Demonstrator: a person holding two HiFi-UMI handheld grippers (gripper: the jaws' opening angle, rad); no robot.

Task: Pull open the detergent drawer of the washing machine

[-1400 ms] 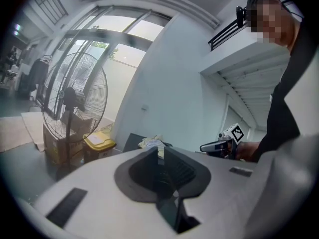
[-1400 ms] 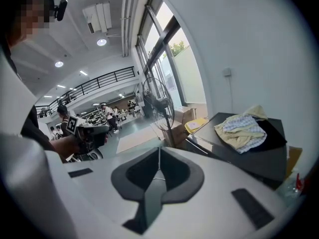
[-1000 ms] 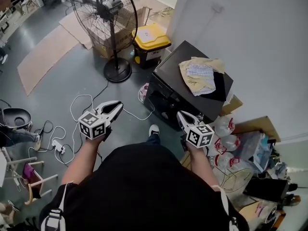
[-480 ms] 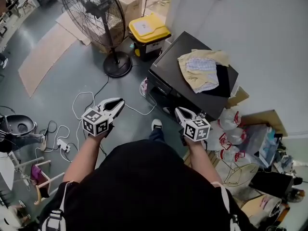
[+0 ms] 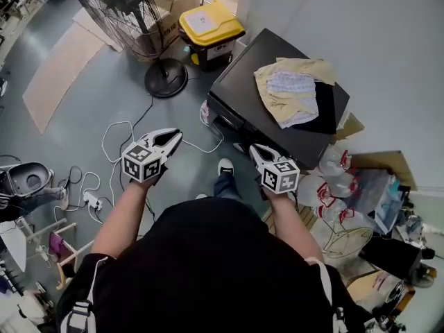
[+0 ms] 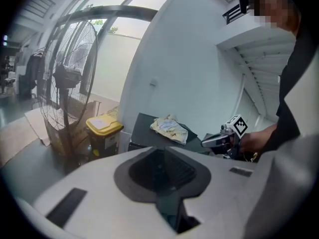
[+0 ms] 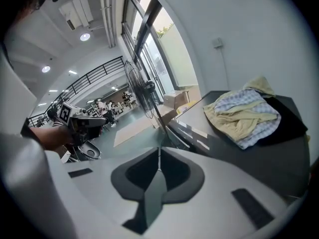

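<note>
The person is holding both tools out over the grey floor (image 5: pixel 90 103), facing the low black box-shaped washing machine (image 5: pixel 243 75), which is standing on the far right against the white wall (image 5: pixel 368 33). The left gripper (image 5: pixel 176 137) is clenched on nothing: its own view is showing the two jaws pressed together with only air ahead. It is hovering well left of the machine, above looping white cables (image 5: pixel 118 134).

The right gripper (image 5: pixel 254 149) is likewise clamped tight and empty, its jaws meeting along a thin line. It is hanging near the machine's front face (image 5: pixel 225 120), apart from it. That face is turning toward the person, but the detergent drawer on it is seen too steeply and too small to be picked out.

A crumpled pile of yellow and blue-checked cloth (image 5: pixel 291 96) is lying on the machine's lid. Left of the machine, a black bin with a yellow lid (image 5: pixel 210 25) is standing beside a tall black pedestal fan (image 5: pixel 128 12). Clear plastic containers with red markings (image 5: pixel 331 186) are crowding the floor at the near right of the machine.
</note>
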